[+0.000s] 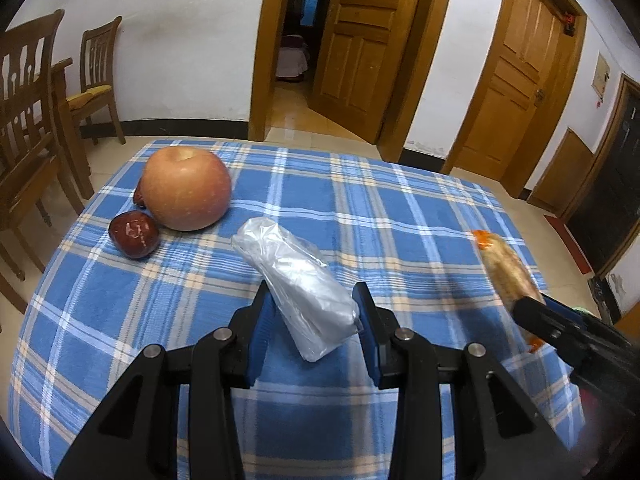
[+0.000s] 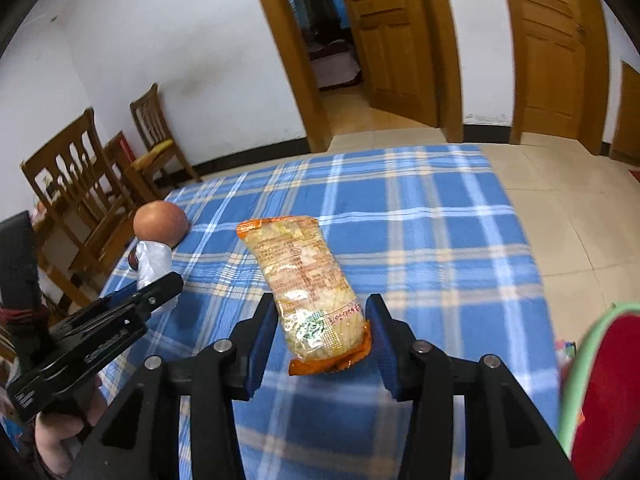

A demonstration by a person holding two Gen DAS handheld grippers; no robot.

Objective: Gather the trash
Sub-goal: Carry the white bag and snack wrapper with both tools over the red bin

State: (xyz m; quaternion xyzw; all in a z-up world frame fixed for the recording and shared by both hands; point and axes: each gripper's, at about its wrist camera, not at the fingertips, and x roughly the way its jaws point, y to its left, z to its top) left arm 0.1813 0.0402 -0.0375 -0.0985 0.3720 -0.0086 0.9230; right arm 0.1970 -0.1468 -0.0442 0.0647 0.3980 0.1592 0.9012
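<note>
Tabletop (image 1: 400, 208) under a blue plaid cloth carries everything we see. Our left gripper (image 1: 316, 320) sits low over it, its jaws set around the near end of a clear plastic bag (image 1: 296, 280); the right blue pad looks to touch the bag, while on the left side we cannot tell whether pad and bag meet, so we cannot say if the jaws grip it. The bag lies slantwise, its far end pointing toward an apple (image 1: 187, 188). Two dark red fruits sit by the apple, one (image 1: 134, 239) just in front of it and one (image 1: 139, 196) half hidden behind. Our right gripper (image 2: 320, 328) straddles the near end of an orange snack packet (image 2: 308, 280), jaws standing a little wider than the packet with small gaps on both sides. The packet is blurred in the left view, and we cannot tell whether it rests on the cloth. A red bin with a green rim (image 2: 600, 380) shows at the right edge of the right view.
</note>
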